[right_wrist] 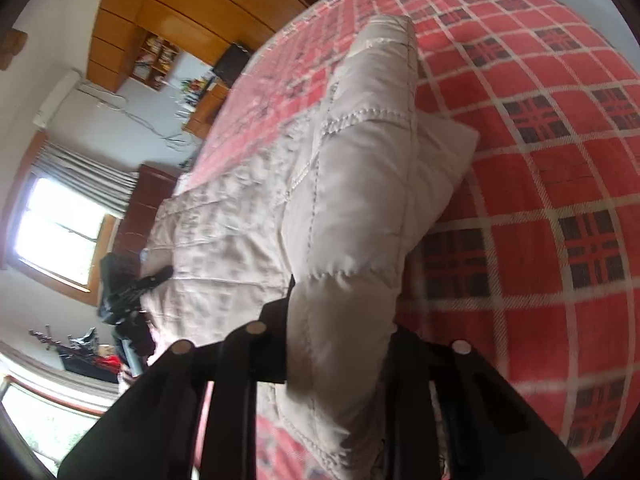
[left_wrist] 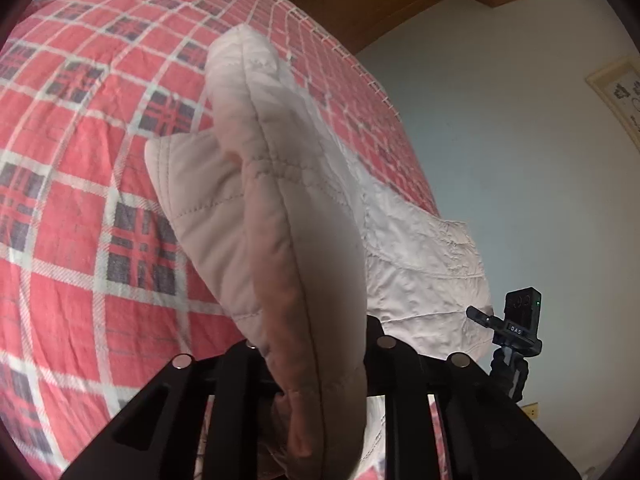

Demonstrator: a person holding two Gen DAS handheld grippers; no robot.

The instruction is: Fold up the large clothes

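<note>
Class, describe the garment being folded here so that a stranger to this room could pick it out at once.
Start at the bed's red plaid blanket. On it lies the quilted jacket, pale pinkish-beige, with the left gripper and right gripper each pinching a lifted fold. It is the only plain, padded, stitched thing on that checked cover.

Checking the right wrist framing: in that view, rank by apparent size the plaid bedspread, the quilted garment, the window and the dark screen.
1. plaid bedspread
2. quilted garment, though nearness to the camera enlarges it
3. window
4. dark screen

Pale quilted jacket bunched, lifted over bed
</note>
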